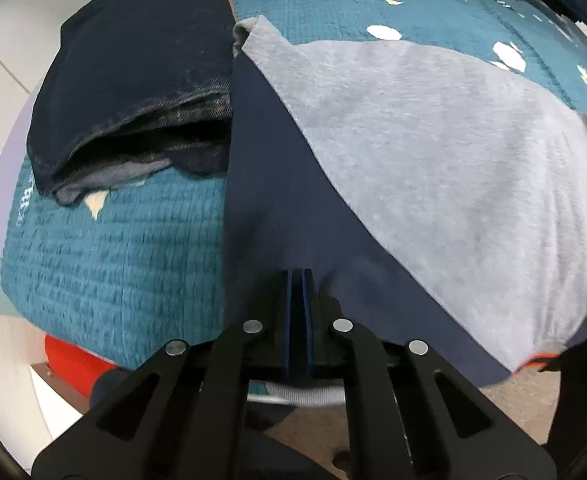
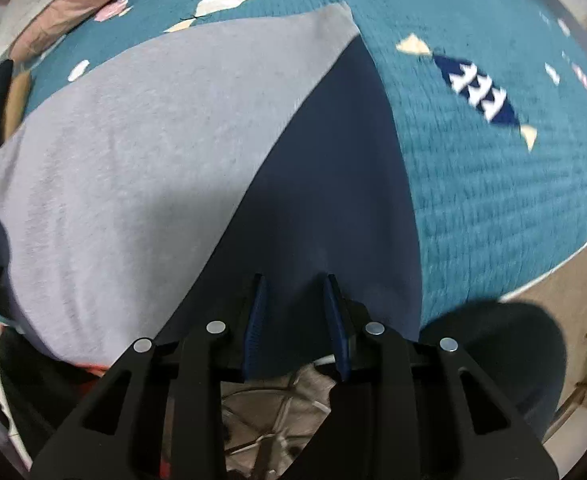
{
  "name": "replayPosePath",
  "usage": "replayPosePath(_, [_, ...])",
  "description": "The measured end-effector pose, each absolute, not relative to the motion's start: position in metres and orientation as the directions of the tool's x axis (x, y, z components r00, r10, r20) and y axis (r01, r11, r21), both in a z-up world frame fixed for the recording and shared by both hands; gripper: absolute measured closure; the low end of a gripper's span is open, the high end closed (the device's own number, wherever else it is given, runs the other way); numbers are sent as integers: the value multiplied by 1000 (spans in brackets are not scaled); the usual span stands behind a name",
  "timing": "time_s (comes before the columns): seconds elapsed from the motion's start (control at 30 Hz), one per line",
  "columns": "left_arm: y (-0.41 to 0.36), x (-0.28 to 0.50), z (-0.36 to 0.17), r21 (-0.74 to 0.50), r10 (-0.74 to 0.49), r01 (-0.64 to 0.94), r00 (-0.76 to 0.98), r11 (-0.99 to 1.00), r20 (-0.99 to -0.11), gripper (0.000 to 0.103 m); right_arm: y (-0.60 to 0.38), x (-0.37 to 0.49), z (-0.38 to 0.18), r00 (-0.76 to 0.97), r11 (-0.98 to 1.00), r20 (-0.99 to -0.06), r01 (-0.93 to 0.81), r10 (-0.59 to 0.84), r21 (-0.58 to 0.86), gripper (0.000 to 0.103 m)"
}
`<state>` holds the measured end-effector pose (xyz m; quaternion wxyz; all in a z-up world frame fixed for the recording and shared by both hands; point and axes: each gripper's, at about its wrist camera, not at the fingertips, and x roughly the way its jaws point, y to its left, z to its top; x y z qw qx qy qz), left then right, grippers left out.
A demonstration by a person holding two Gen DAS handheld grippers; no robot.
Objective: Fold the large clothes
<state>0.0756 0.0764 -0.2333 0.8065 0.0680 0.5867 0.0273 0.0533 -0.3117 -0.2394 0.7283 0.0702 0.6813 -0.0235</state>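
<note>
A large navy garment (image 1: 277, 200) lies on the teal quilted bed (image 1: 113, 248), with a flap turned over so its grey inside (image 1: 433, 152) faces up. My left gripper (image 1: 297, 274) points down at the garment's near edge, at the bed's rim. Its pads are together, with only a thin strip of navy cloth between them. In the right wrist view the same navy cloth (image 2: 333, 184) and grey flap (image 2: 133, 160) fill the middle. My right gripper (image 2: 293, 280) stands over the near hem with its jaws apart. Navy cloth shows between the pads, which do not press on it.
Folded dark jeans (image 1: 141, 80) sit on the quilt just left of the garment. Pink clothes (image 2: 73, 4) are piled at the far side. A red object (image 1: 69, 364) shows below the bed's edge. Beside the bed are a dark rounded shape (image 2: 493, 344) and floor clutter.
</note>
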Motion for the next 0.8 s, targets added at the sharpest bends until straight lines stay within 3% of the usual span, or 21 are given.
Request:
replayPosePath(0.23, [87,82,-248,126,137,-58,300,990,-944,97,-310,51,-246,111,990,-992,116,63,75,73])
replayPosePath(0.3, [86,79,-243,118,126,-45,310,992,-942,97,-318,49,-239,124,980,-982,125,140,156,73])
replayPosePath(0.33, [86,74,-239,110,115,-34,317,993,-941,90,-324,48,-236,137,970,-974,140,179,198,70])
replayPosePath(0.37, [86,71,-236,109,113,-32,324,994,-939,81,-331,46,-230,162,958,-964,162,211,237,62])
replayPosePath(0.47, [89,56,-224,81,92,-45,337,996,-937,73,-357,43,-208,271,927,-935,233,227,293,42])
replayPosePath(0.6, [87,44,-214,44,58,-49,344,998,-937,62,-392,40,-197,330,864,-899,315,287,392,41])
replayPosePath(0.73, [70,34,-206,30,32,-11,370,999,-929,49,-413,41,-221,295,812,-889,378,350,445,41])
replayPosePath(0.8, [62,32,-204,31,27,6,372,999,-928,48,-415,40,-246,262,745,-850,409,458,527,41])
